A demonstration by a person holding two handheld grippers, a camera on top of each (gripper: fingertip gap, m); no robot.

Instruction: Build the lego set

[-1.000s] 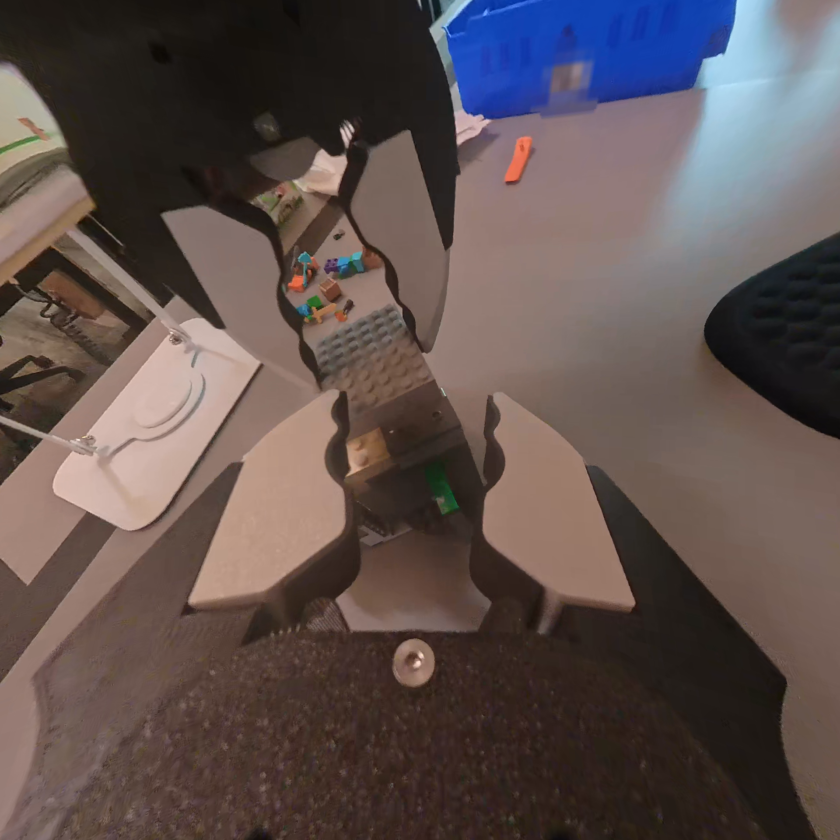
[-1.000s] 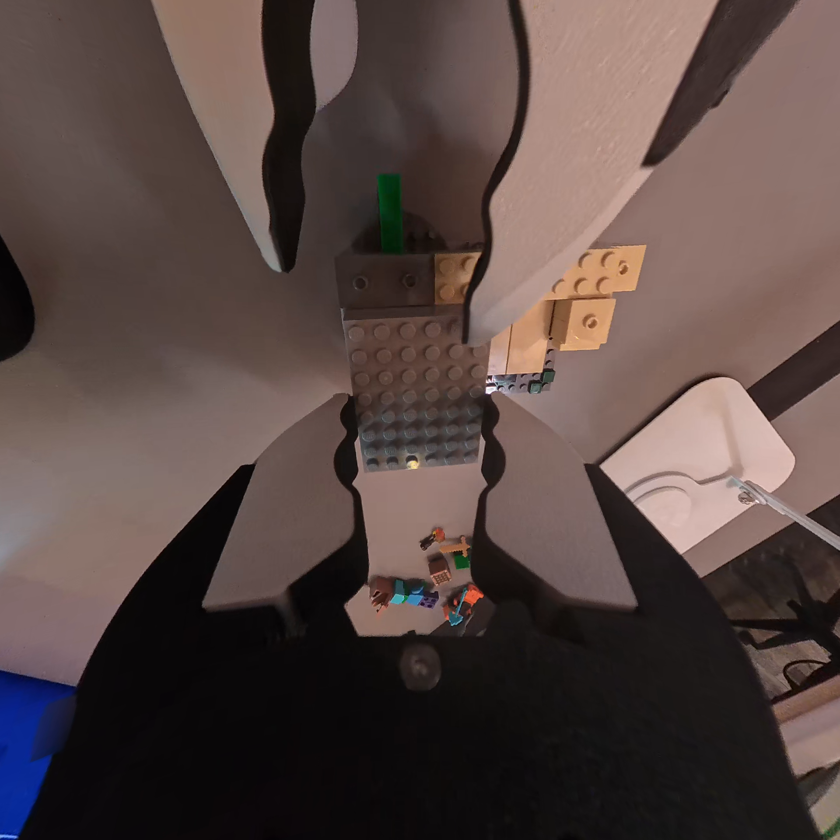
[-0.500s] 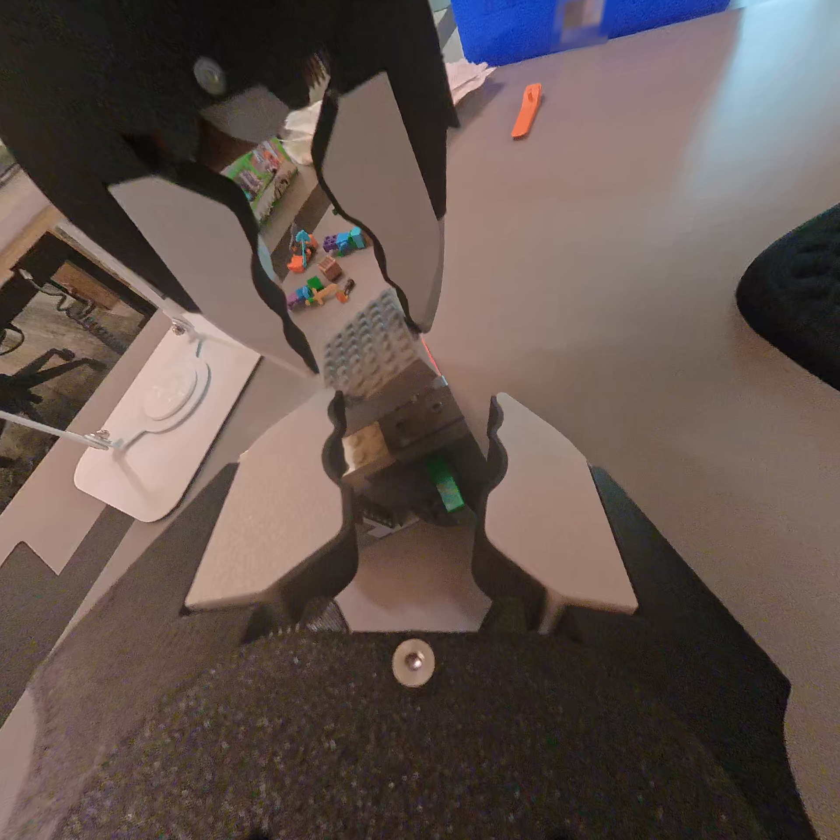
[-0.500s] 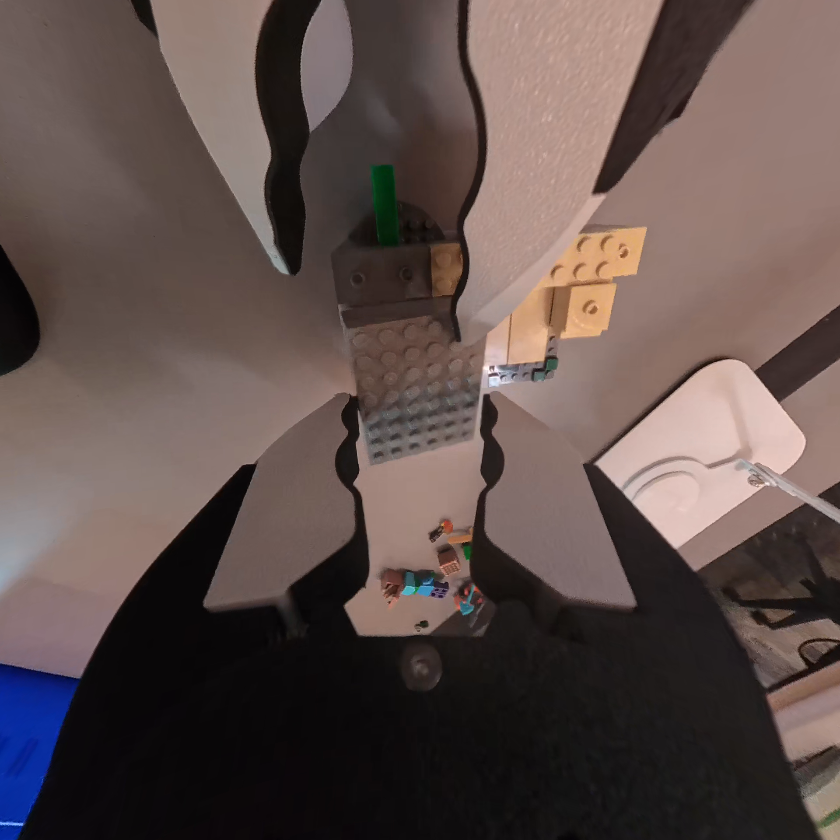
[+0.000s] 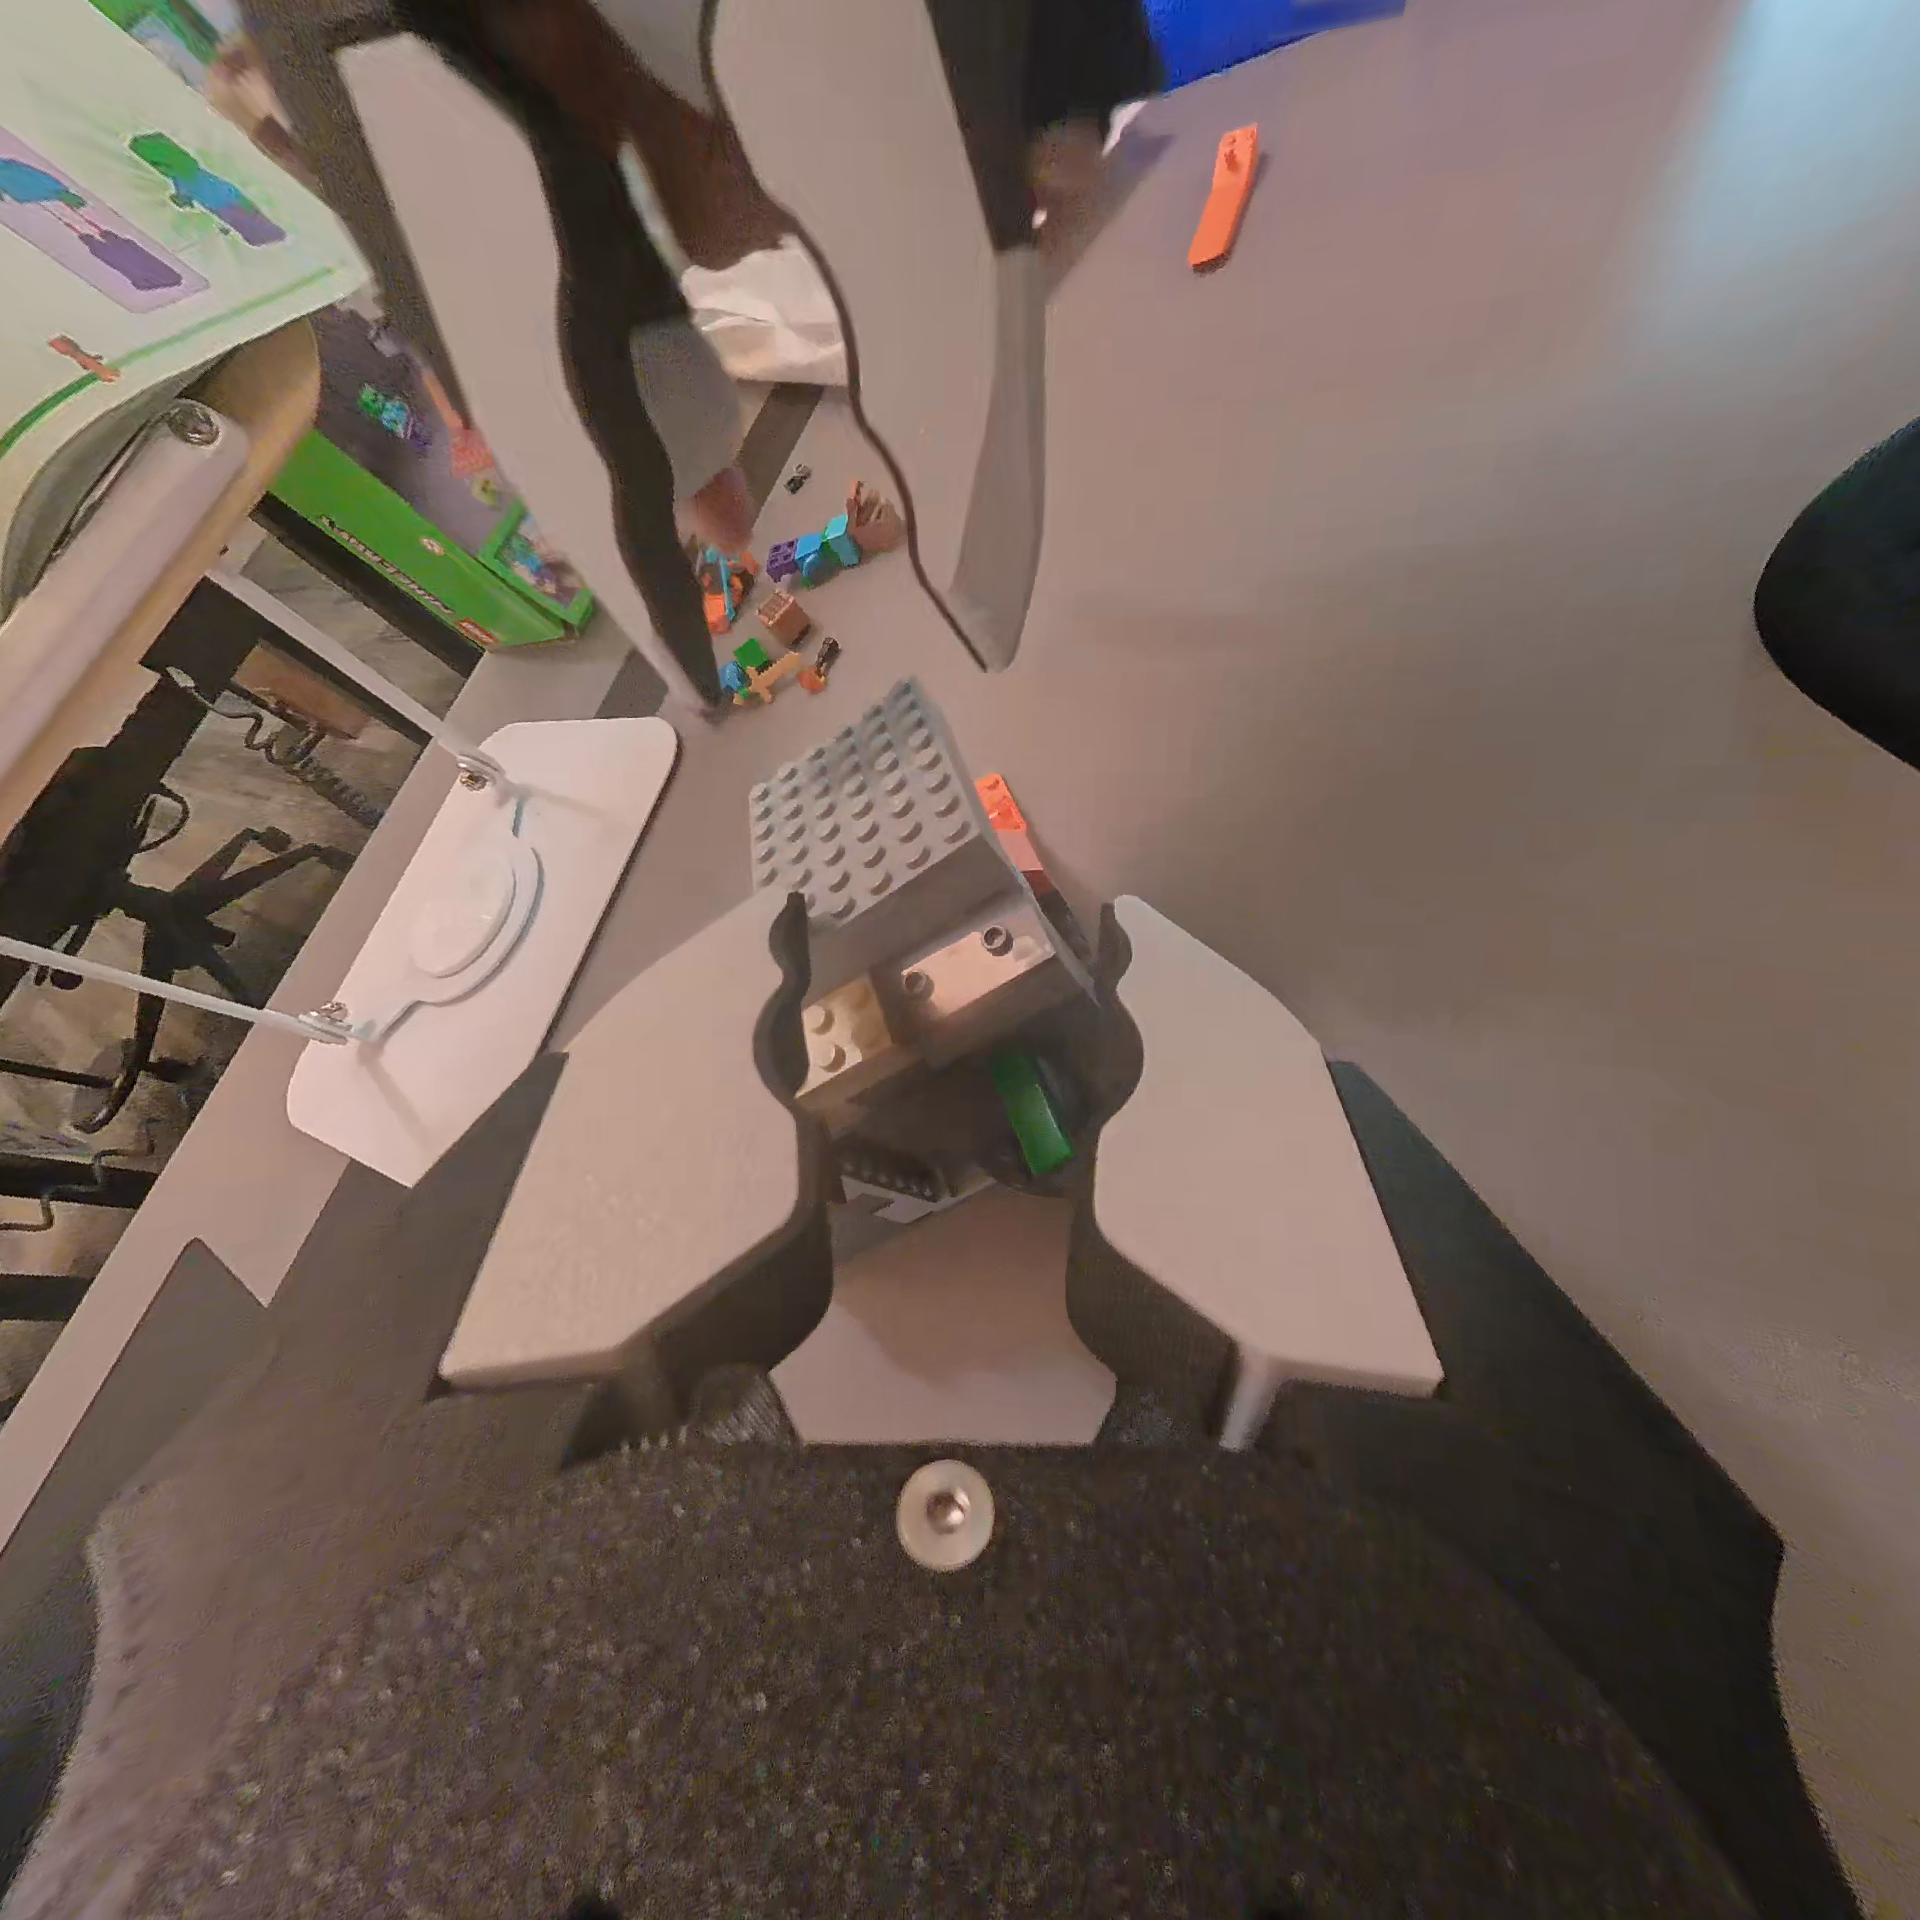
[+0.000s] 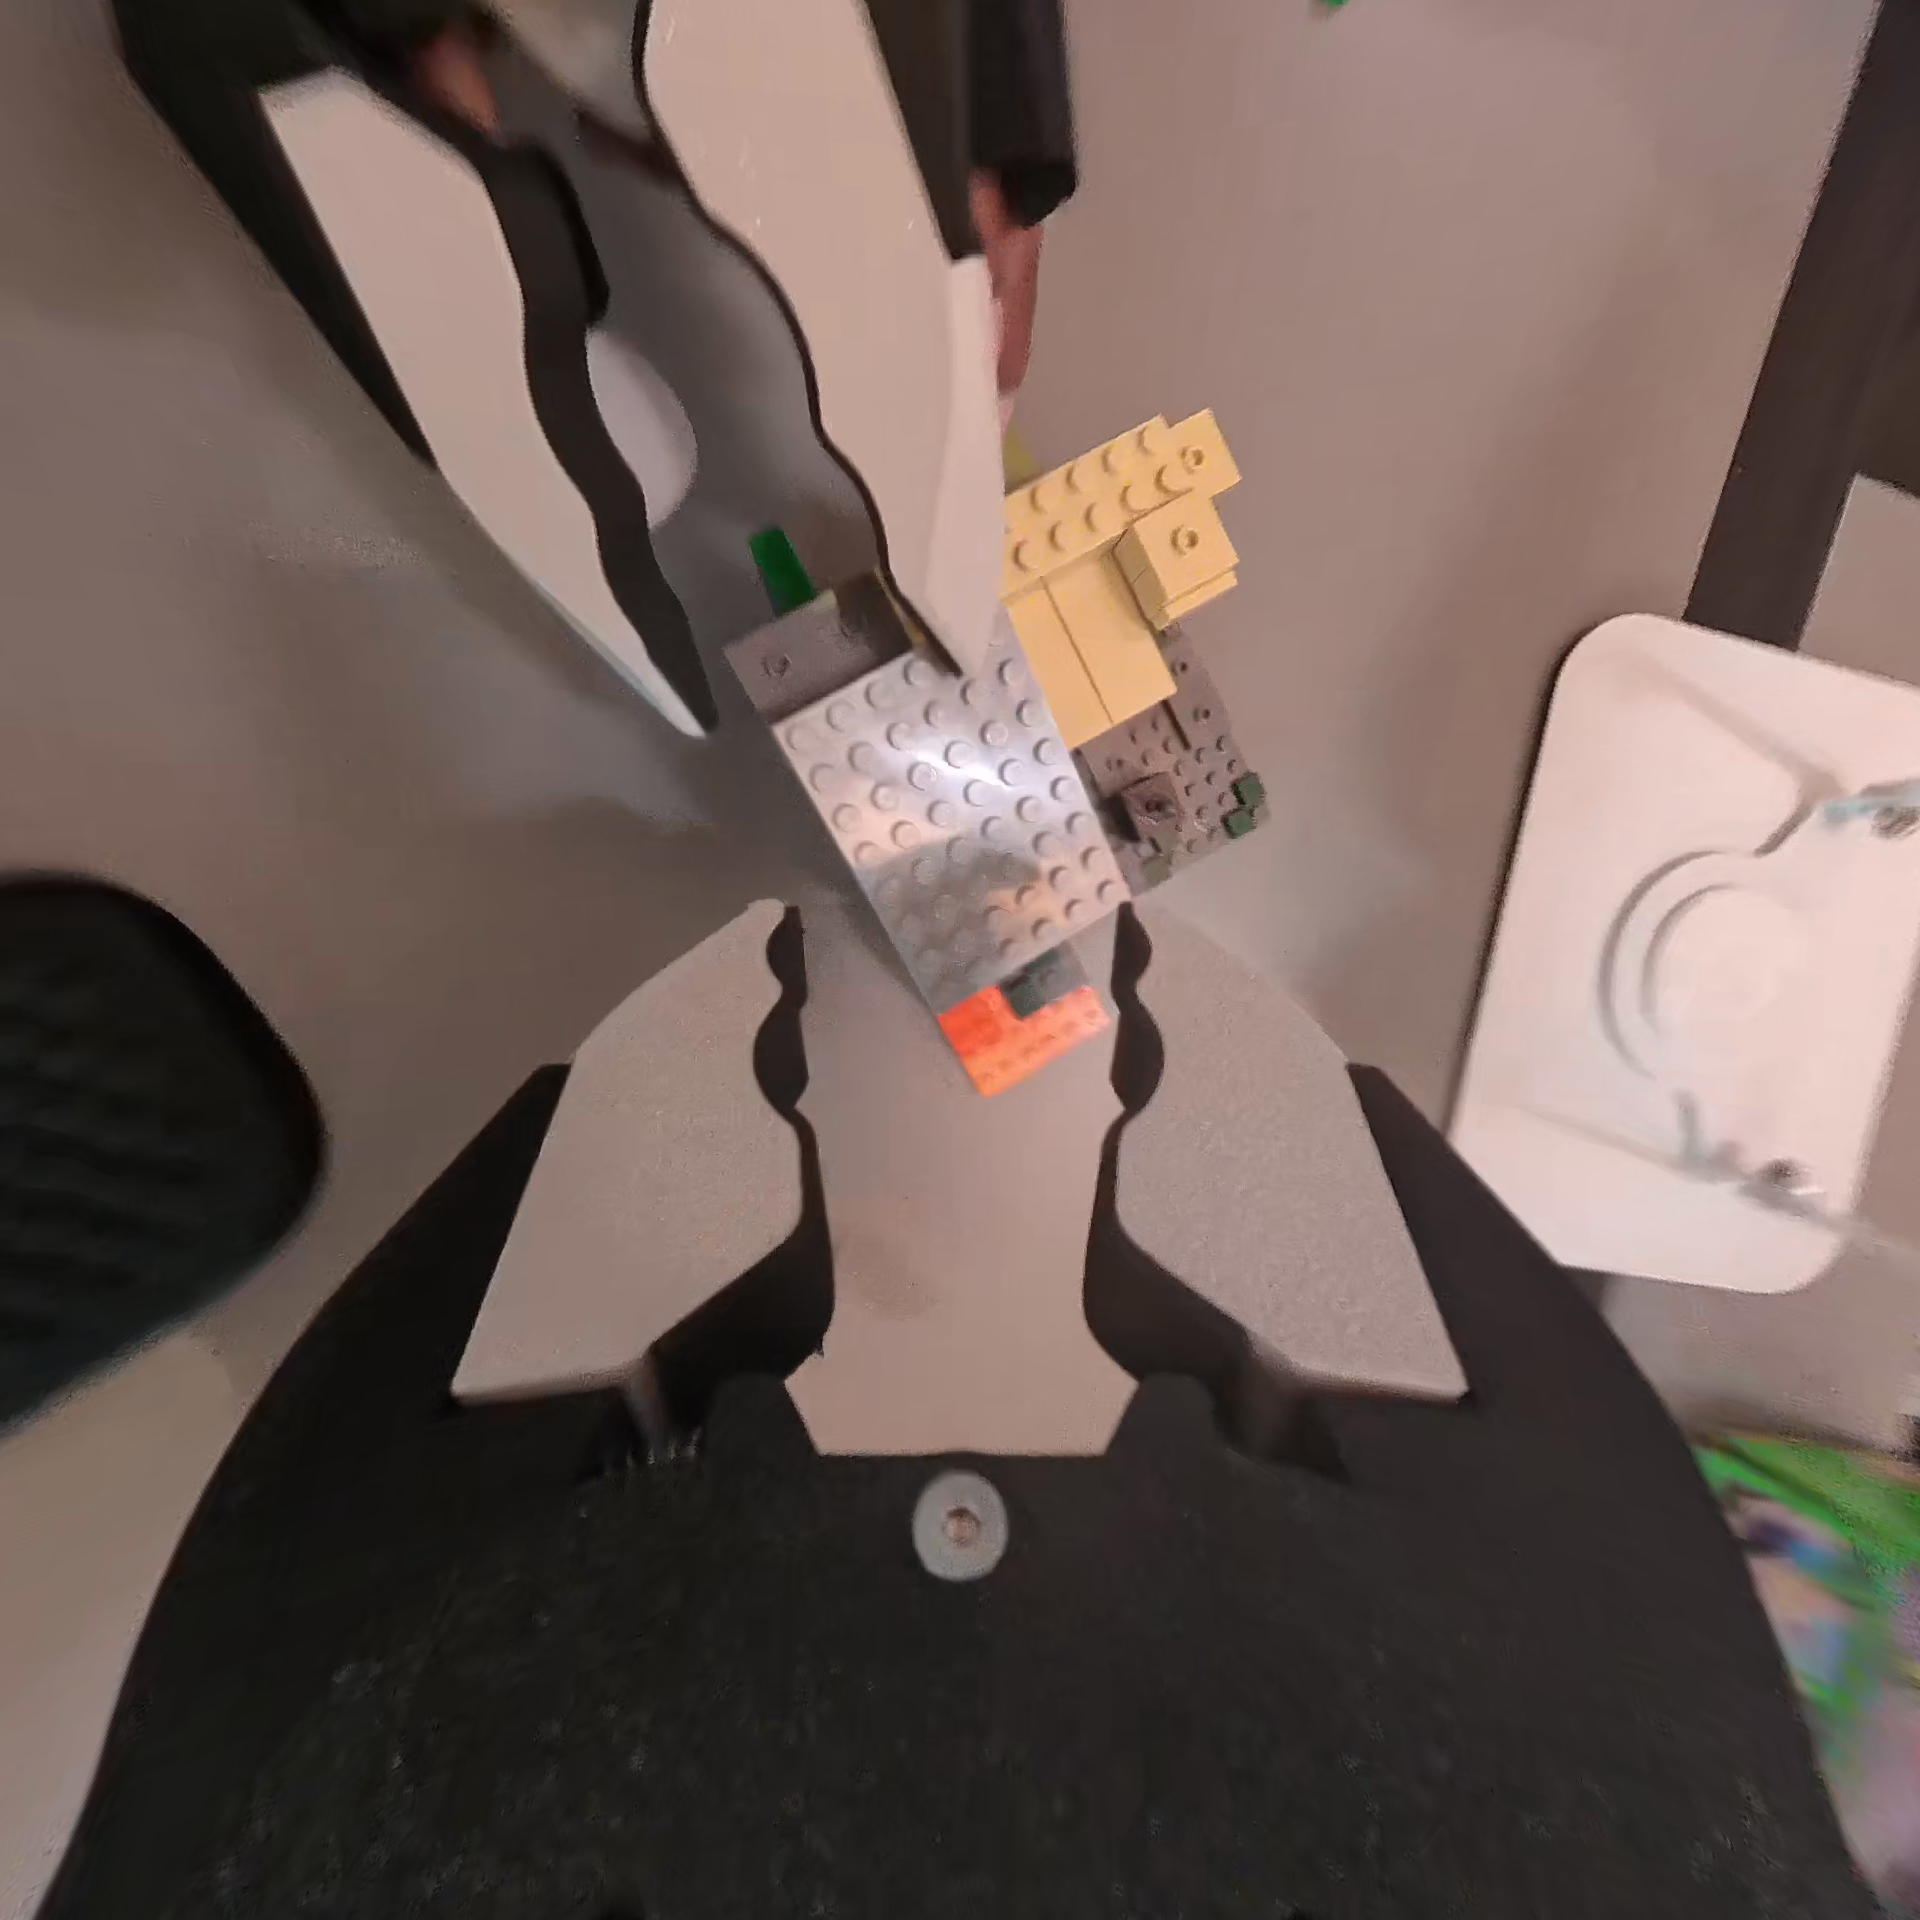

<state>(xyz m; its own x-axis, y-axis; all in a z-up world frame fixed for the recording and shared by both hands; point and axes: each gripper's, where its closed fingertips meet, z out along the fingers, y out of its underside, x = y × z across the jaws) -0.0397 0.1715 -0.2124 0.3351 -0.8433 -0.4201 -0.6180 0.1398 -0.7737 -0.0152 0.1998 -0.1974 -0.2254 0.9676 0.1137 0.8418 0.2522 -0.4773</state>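
**Q:** What writing shows?

**A:** From my station I see two printed things. A green box [image 5: 416, 540] beyond the left edge of the surface [image 5: 1403, 623] carries lettering and pictures of block figures. An open booklet [image 5: 135, 208] at the upper left shows coloured figures. I do not transcribe either.

**Q:** And the tongs?

**A:** My left tongs [image 5: 945, 935] are pinching the brick model [image 5: 883, 831]. One pad lies against its tan brick, the other against the edge of its grey studded plate. The model is tilted, with an orange piece under its far side. It is near the left edge of the surface, just beside a white flat stand base [image 5: 468, 914]. My right tongs [image 6: 956, 920] are spread. The model's orange end lies between their tips, with open space on one side, so they grip nothing.

**Q:** The surface and the room?

**A:** The surface is plain grey. Loose small pieces [image 5: 790, 582] lie beyond the model, toward the far edge. An orange tool [image 5: 1226, 208], crumpled white paper [image 5: 769, 322] and a blue bin [image 5: 1247, 31] lie farther back. A black padded object [image 5: 1849, 582] sits at the right edge. Past the left edge are dark floor and chair legs [image 5: 156, 904].
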